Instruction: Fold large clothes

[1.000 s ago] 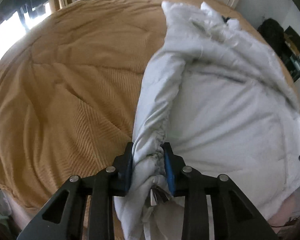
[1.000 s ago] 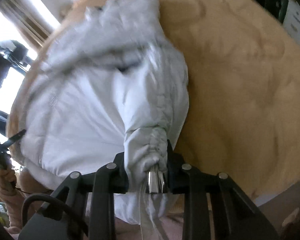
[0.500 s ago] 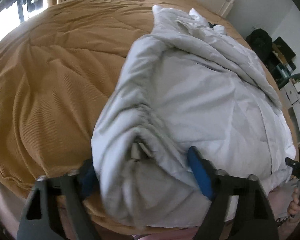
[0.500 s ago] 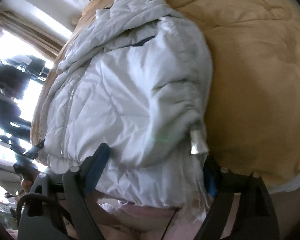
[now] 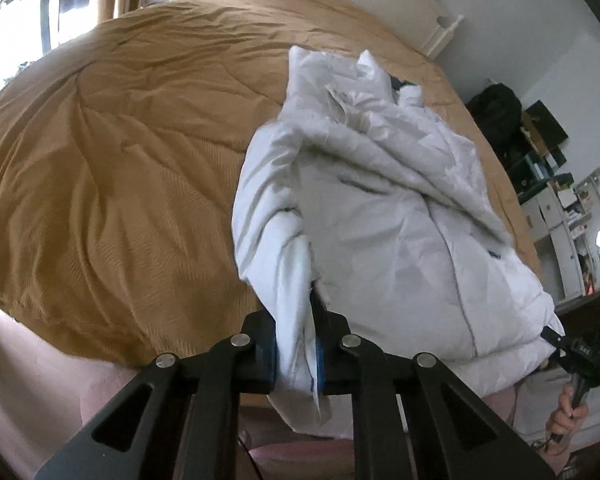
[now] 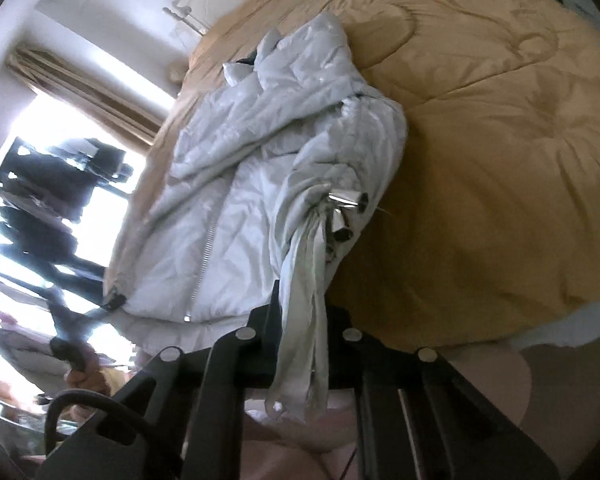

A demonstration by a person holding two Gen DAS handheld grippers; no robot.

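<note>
The white puffer jacket (image 5: 400,216) lies crumpled on the bed, spread over the tan quilted bedspread (image 5: 112,168) near the bed's lower edge, zipper running down its front. The left claw (image 5: 296,354) is clamped tight on a bunched fold of the jacket's hem, fabric squeezed between the blue pads and spilling out below them. Over in the right wrist view, the right claw (image 6: 302,344) is closed on a hanging strip of the same jacket (image 6: 260,208), with silvery toggles (image 6: 348,210) dangling just above the pinched cloth. The bedspread (image 6: 492,152) bulges out to the right of the garment. From the left camera, the person's right hand (image 5: 568,412) shows at the frame's lower right, gripping its handle. Beyond the bed: a white headboard post (image 5: 446,32), shelving with clutter (image 5: 548,168) along the wall, and a bright window (image 6: 40,184) with dark clothes hanging.
</note>
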